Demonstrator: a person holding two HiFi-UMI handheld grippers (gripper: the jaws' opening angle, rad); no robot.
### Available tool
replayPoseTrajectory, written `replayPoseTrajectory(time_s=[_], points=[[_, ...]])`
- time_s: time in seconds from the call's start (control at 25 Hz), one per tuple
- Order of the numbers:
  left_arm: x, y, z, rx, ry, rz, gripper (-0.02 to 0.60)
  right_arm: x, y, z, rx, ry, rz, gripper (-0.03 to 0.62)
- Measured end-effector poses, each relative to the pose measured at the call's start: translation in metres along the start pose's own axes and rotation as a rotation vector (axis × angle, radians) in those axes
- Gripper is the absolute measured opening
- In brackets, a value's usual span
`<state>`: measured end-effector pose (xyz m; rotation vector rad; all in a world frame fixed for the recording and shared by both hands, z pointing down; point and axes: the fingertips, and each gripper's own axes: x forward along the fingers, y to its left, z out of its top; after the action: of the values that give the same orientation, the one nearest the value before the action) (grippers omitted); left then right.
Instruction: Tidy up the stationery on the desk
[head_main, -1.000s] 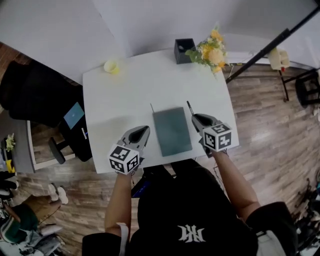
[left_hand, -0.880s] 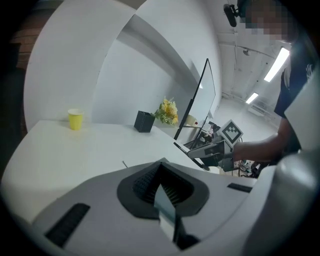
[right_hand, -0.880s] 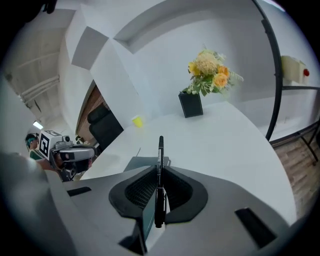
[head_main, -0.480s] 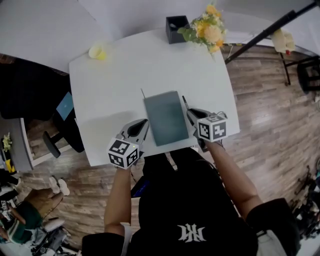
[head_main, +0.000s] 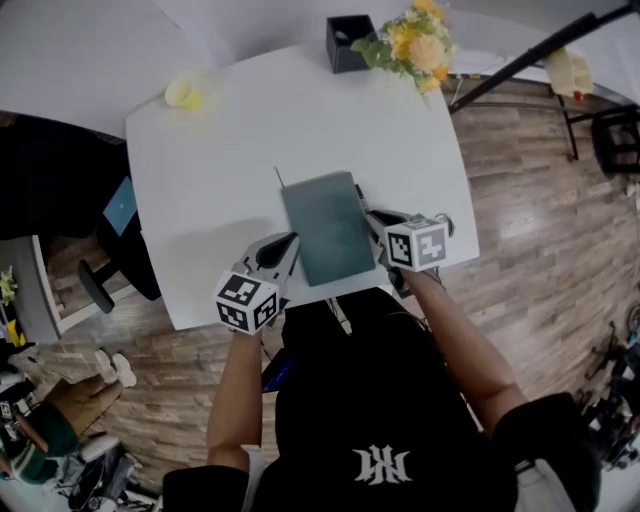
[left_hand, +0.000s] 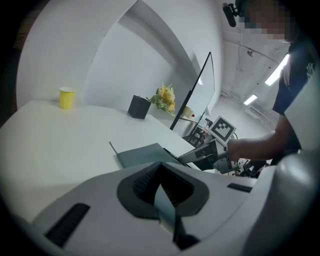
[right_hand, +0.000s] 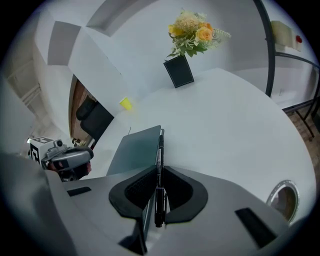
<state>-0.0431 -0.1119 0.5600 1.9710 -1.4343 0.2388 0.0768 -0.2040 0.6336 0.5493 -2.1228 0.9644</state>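
The black pen (right_hand: 159, 152) lies tight along the right long edge of the grey-green notebook (head_main: 320, 228). Its near end is clamped between the jaws of the right gripper (head_main: 372, 220). The pen's long axis runs parallel to that edge, from the person's side toward the far side of the white desk (head_main: 230, 150). Which end carries the tip cannot be made out. The notebook lies flat and closed near the desk's front edge, its long sides running away from the person. A thin pen or pencil (head_main: 279, 178) pokes out past the notebook's far left corner. Just left of the notebook's near left corner hangs the left gripper (head_main: 290, 243), jaws pressed together with nothing between them. Beyond the notebook, at the desk's far edge, a black holder (head_main: 347, 44) stands with a bunch of yellow and orange flowers (head_main: 418, 45) just to its right. A yellow cup (head_main: 183, 93) sits well to the far left of the notebook, at the desk's corner. The desk surface between the notebook and the holder is bare. Right of the notebook, past the desk's edge, is wooden floor (head_main: 540, 220), crossed by a dark slanted pole (head_main: 520, 60).
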Motion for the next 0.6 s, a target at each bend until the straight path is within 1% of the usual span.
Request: replayPoseTrajectory(time_s=[0.2, 0.48, 0.6], points=[[0.0002, -0.0049, -0.0018, 0.004, 0.004, -0.011, 0.002, 0.0006, -0.0045, -0.0041, 0.005, 0.020, -0.008, 0.066], [-0.0003, -0.0028, -0.0053, -0.008, 0.004, -0.011, 0.002, 0.0030, 0.0009, -0.0045, -0.002, 0.033, 0.013, 0.066], [-0.0006, -0.0025, -0.0050, -0.008, 0.002, -0.012, 0.002, 0.0033, 0.0005, -0.0051, 0.014, 0.043, 0.031, 0.066]])
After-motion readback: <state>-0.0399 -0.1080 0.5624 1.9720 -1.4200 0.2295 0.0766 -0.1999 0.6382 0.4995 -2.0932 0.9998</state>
